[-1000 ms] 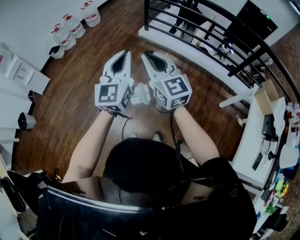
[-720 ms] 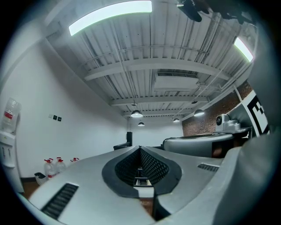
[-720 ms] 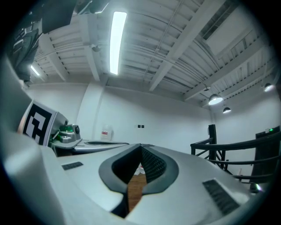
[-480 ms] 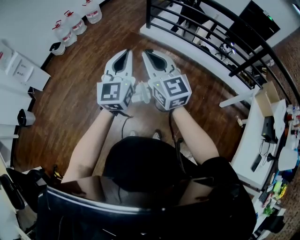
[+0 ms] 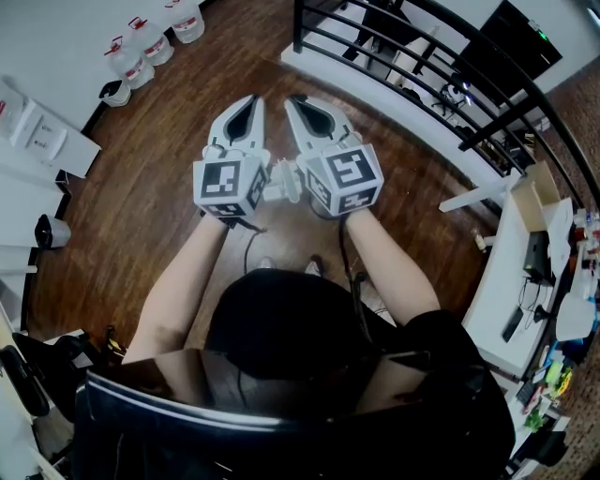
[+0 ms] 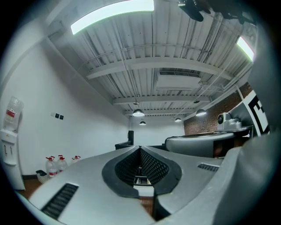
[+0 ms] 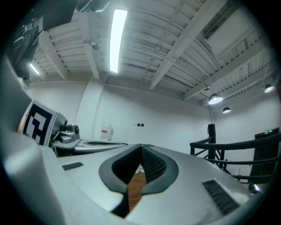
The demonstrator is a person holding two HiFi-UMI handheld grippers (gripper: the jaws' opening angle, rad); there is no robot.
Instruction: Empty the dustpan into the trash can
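while we hold both tools up side by side over the dark brown wooden plank floor (image 5: 141,206), the white two-jaw left gripper (image 5: 249,105) has its jaws pressed together, black ribbed pad against pad, pinching nothing. the white two-jaw right gripper (image 5: 298,105) just beside it has its jaws pressed together as well, with nothing caught between the pads. both point away from us, with their tips near each other but apart. each carries its cube with black square markers, the left cube (image 5: 228,186) and the right cube (image 5: 347,176), with our bare forearms behind them. clear plastic water bottles with red caps (image 5: 141,58) stand on the floor along the white wall at its far left edge. a black metal railing (image 5: 296,28) runs along the floor's far right edge, and a white desk (image 5: 497,300) holding small items stands by the right edge. where the dustpan and the trash can are we cannot tell.
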